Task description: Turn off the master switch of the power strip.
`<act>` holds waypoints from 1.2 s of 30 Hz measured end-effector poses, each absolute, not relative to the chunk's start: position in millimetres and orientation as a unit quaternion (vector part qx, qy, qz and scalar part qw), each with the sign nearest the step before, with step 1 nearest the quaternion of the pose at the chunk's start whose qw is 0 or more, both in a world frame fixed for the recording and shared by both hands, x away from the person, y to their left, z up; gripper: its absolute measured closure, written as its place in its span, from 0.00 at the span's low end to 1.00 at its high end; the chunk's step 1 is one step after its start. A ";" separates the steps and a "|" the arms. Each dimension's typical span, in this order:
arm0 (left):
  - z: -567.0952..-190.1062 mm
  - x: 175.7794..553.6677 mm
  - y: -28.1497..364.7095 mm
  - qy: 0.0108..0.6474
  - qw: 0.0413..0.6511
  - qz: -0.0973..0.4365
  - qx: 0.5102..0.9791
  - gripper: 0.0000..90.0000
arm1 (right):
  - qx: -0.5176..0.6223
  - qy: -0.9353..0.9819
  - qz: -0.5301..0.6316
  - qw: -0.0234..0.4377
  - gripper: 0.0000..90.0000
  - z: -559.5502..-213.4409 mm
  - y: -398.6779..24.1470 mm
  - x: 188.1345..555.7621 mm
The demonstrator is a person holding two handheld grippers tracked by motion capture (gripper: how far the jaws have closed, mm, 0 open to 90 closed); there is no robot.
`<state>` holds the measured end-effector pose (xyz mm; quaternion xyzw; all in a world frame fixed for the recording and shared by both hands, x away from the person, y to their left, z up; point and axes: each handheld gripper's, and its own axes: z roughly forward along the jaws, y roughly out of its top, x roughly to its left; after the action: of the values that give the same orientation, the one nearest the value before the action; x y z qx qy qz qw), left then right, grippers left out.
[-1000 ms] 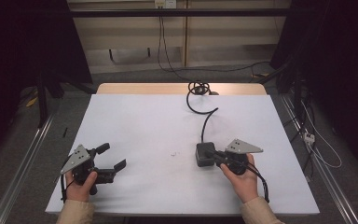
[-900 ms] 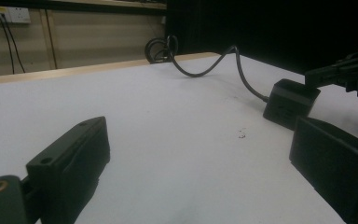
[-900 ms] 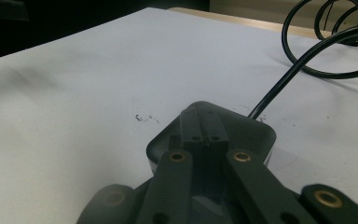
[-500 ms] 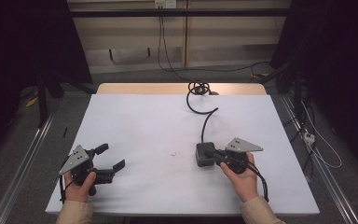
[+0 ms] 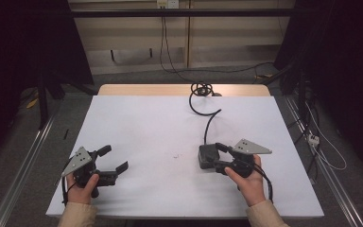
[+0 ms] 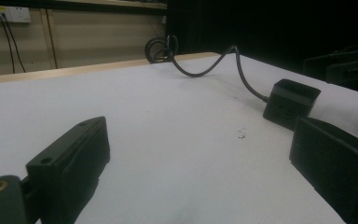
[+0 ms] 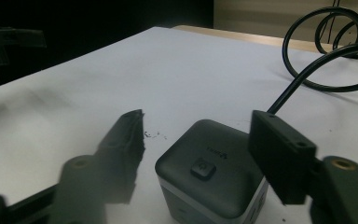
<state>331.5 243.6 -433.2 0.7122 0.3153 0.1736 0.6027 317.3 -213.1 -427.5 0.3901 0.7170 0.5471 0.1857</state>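
Set on the white tabletop point(image 5: 146, 123), right of middle and toward the near edge: a small black plastic cube with rounded corners and a square button on top point(image 5: 207, 156), tethered by a thick black cable point(image 5: 210, 120) that leaves its far side and curls away to a coil at the table's far edge. Reached from the right by the right gripper point(image 5: 220, 157), pointed left across the table, with one jaw on the cube's far side close by the cable's exit and the other on its near side. Jaws just sprung apart, released, bracketing the cube without clamping it. In the right gripper view, the far jaw is just beside or perhaps brushing the cube's wall and the near jaw, blurred, stands clearly off it. No real long axis to the cube itself. Only the cable gives a direction, running away from the person, across the line between the jaws. Judged from that, any fresh closing would squeeze the cube along the cable's line, with the far pad liable to land on the cable root. Well apart at the near left: the left gripper point(image 5: 114, 159), jaws spread wide on nothing, facing the cube across bare table. By far the nearer hand: the right.
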 end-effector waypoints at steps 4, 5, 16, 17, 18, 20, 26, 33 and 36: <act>-433.8 331.9 243.6 0.315 0.601 0.173 0.714 0.05 | 0.388 0.712 0.554 0.191 0.26 -425.9 -216.8 315.8; -433.7 331.8 243.8 0.316 0.599 0.174 0.715 0.05 | 0.387 0.711 0.555 0.191 0.25 -425.6 -218.1 315.5; -434.1 332.0 242.4 0.316 0.599 0.172 0.716 0.05 | 0.392 0.702 0.562 0.193 0.19 -425.8 -235.2 306.7; -434.1 332.1 242.5 0.316 0.598 0.173 0.716 0.05 | 0.393 0.702 0.562 0.192 0.19 -425.8 -236.0 305.9; -434.3 332.3 242.5 0.316 0.600 0.173 0.715 0.05 | 0.391 0.703 0.562 0.193 0.19 -426.1 -236.9 305.2; -434.2 332.7 243.0 0.315 0.600 0.173 0.715 0.05 | 0.389 0.705 0.560 0.194 0.18 -426.7 -238.0 303.8; -434.0 332.9 243.5 0.316 0.600 0.173 0.714 0.05 | 0.387 0.707 0.556 0.202 0.16 -429.3 -243.7 298.7; -434.6 334.6 242.4 0.316 0.601 0.171 0.714 0.05 | 0.394 0.701 0.557 0.207 0.16 -429.4 -254.2 294.5; -434.3 334.6 241.9 0.315 0.599 0.171 0.716 0.05 | 0.393 0.702 0.555 0.212 0.16 -431.0 -257.6 293.7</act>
<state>334.6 241.9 -434.3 0.7155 0.3153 0.1715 0.5993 293.7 -257.6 -431.0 0.3934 0.7020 0.5546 0.2116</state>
